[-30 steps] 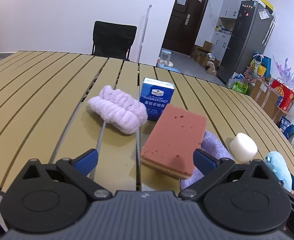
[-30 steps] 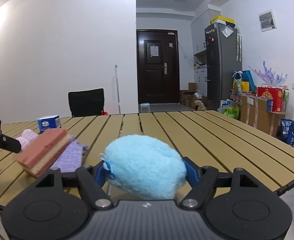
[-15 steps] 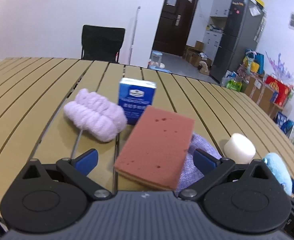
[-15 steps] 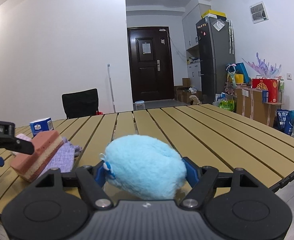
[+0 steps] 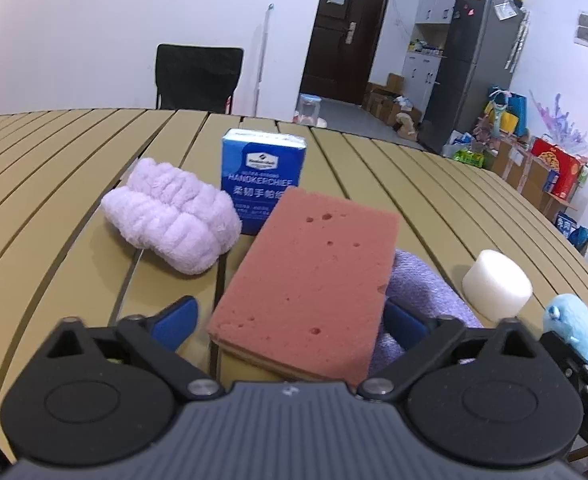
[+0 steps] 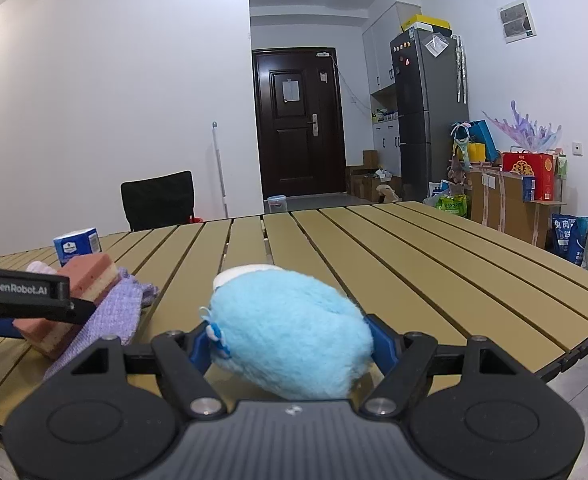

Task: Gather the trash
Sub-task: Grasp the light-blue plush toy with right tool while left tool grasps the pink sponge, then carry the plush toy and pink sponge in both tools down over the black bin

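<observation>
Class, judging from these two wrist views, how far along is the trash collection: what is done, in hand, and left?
Done: nothing visibly binned; no bin shows. In hand: the right tongs grip the blue plush; the left tongs are closing around the pink sponge, which rests on the purple cloth. Left on the table: lilac towel, handkerchief pack, white cylinder.
</observation>
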Demonstrator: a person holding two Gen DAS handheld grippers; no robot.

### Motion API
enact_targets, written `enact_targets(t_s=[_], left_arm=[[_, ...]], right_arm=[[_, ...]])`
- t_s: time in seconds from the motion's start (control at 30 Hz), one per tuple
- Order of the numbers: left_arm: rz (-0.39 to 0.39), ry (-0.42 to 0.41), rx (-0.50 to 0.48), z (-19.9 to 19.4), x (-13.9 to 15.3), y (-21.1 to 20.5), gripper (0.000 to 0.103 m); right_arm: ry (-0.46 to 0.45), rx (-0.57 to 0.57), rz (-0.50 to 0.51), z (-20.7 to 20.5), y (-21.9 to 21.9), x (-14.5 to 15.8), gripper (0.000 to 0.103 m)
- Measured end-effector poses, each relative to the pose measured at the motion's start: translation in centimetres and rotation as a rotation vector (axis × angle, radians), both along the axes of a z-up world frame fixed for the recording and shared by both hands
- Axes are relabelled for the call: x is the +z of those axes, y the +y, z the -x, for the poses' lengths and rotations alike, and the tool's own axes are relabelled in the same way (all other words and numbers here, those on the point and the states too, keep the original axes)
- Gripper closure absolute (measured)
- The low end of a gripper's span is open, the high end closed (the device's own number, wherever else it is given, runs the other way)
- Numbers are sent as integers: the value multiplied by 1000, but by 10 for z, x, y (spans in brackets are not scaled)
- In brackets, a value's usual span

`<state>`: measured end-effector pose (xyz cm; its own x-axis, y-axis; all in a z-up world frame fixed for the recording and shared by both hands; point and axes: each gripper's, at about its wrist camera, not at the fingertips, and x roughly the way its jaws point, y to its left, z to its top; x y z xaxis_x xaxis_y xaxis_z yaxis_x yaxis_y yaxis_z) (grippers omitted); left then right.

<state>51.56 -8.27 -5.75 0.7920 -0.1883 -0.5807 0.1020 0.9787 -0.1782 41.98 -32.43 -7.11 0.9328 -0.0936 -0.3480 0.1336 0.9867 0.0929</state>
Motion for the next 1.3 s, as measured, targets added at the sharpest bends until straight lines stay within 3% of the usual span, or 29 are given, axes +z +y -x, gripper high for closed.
enact_targets(t_s=[0.17, 0.77, 1.17, 1.3], left_arm=[[-14, -19, -1, 5, 2, -1, 26], [-9, -190, 5, 66, 44, 10, 26], [-18, -268, -9, 136, 65, 26, 26], [-18, -260, -10, 163, 63, 33, 26]], right_arm=[[-8, 12, -3, 1, 3, 1, 29], [-74, 64, 16, 24, 15, 11, 29], [-132, 99, 61, 84, 31, 25, 29], [-131, 114, 60, 110, 37, 23, 29]])
